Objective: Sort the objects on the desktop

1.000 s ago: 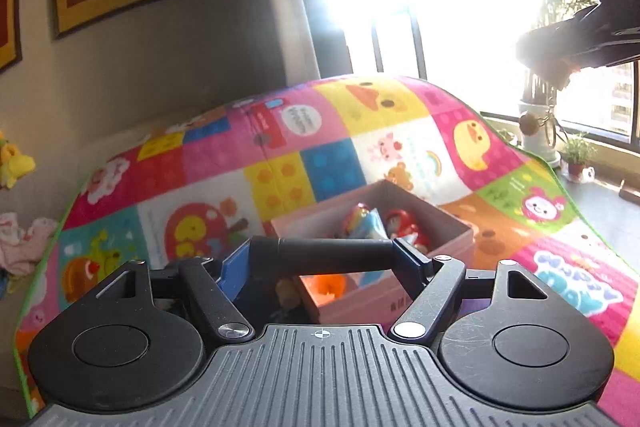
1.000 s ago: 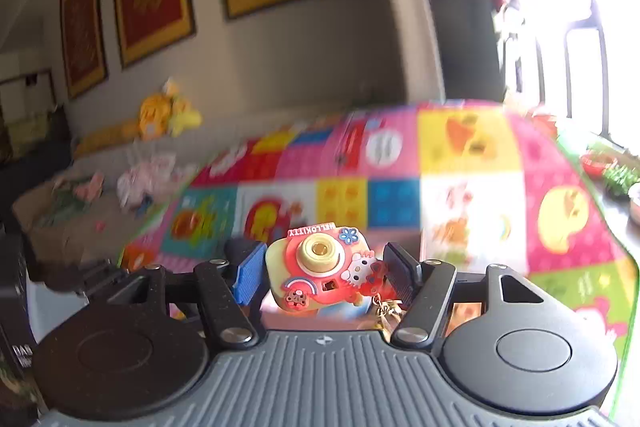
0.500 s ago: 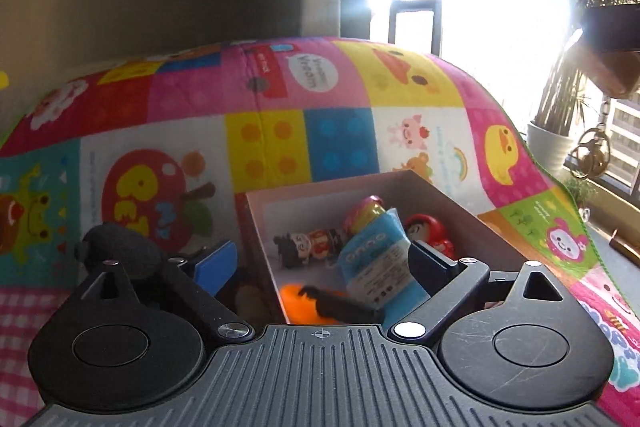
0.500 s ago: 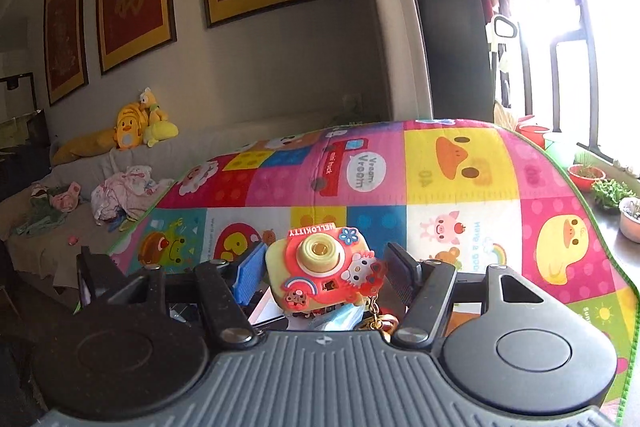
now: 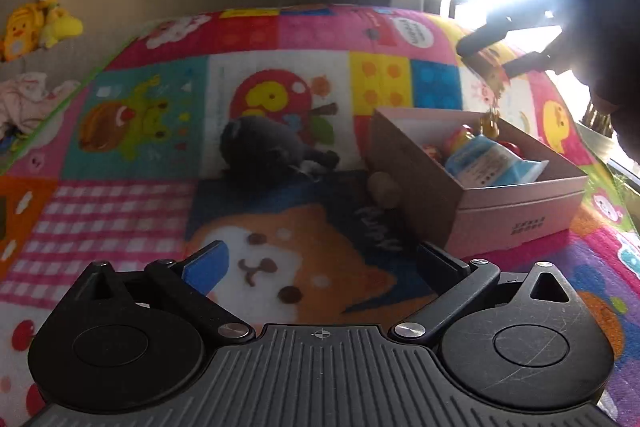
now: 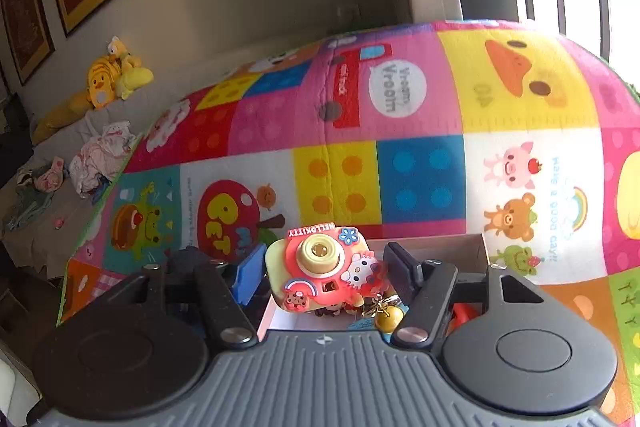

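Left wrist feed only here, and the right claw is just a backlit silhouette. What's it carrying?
Observer: A pink Hello Kitty toy camera, pinched between both fingers of the right claw.
Operator: Anything hanging off it?
Observer: A keyring with a gold bell dangles beneath it.
Operator: Is it over the box?
Observer: Looks so. In the right wrist view the open pink box sits directly below the camera.
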A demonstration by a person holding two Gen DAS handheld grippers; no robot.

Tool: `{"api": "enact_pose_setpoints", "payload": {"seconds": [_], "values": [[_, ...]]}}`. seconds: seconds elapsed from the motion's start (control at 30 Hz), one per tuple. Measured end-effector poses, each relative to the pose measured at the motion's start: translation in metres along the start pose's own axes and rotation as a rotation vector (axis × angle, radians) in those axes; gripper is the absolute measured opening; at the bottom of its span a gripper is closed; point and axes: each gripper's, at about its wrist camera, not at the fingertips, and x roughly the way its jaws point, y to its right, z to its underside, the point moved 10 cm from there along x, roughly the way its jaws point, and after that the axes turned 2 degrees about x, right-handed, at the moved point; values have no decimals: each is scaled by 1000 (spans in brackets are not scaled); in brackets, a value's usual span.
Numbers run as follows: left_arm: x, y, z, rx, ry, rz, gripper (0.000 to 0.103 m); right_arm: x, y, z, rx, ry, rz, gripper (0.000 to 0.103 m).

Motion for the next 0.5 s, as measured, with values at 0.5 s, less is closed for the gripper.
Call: {"api": "enact_pose_setpoints", "payload": {"seconds": [0.5], "values": [[-6, -29, 17, -95, 19, 14, 103, 52, -93, 48, -267, -216, 60, 27]]}}
